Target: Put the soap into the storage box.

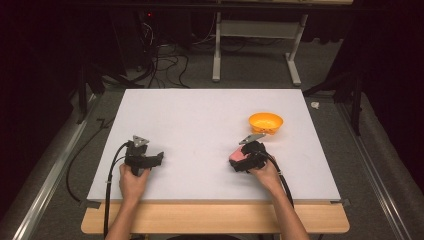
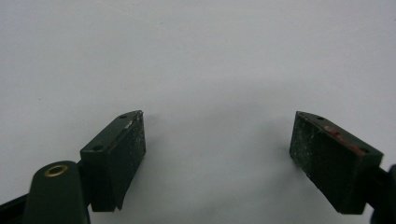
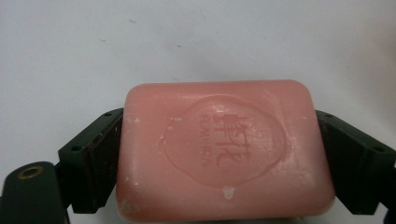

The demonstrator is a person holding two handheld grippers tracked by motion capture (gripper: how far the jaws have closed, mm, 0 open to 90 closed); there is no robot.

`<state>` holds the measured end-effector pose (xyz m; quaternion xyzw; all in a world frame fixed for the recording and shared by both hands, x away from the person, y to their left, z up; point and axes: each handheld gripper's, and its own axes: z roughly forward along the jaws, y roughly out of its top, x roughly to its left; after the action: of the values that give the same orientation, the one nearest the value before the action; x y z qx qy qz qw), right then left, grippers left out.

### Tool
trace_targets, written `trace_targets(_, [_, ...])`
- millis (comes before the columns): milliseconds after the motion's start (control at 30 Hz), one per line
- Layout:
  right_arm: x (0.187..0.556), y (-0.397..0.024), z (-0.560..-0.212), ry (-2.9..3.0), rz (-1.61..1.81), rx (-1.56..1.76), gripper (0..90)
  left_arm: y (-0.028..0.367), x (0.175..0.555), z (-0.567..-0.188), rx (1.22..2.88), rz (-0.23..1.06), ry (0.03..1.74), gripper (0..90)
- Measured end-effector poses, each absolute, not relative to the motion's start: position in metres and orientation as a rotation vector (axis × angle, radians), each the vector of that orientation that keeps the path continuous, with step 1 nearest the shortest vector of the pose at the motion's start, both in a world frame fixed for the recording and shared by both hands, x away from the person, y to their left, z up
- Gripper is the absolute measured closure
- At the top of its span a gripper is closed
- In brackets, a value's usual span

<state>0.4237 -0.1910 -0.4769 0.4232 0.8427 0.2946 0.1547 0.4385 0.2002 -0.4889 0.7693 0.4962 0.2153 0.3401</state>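
One pink soap bar (image 3: 224,149) sits clamped across its long axis in the right gripper (image 1: 246,159), low over the table (image 1: 200,115). The orange bowl (image 1: 266,122) lies just ahead and slightly right, far nearer this hand. The left gripper (image 1: 145,158) gapes wide, holding nothing.

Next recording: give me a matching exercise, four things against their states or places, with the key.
Things:
1. soap
2. bowl
3. left tongs
4. right tongs

States:
A. open, nothing between them
B. orange, on the table's far right part
C. shut on the pink bar
D. pink, stamped, clamped at both ends

Pairs: 1-D, 2-B, 3-A, 4-C
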Motion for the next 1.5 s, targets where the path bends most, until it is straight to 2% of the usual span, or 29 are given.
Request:
trace_targets(667, [0.422, -0.190, -0.474, 2.404, 0.856, 1.225, 13.4, 0.200, 0.439, -0.489, 2.003, 0.562, 1.290, 18.7])
trace_targets(1500, [0.414, -0.204, -0.454, 2.326, 0.981, 1.309, 13.5, 0.200, 0.439, -0.489, 2.005, 0.560, 1.290, 18.7])
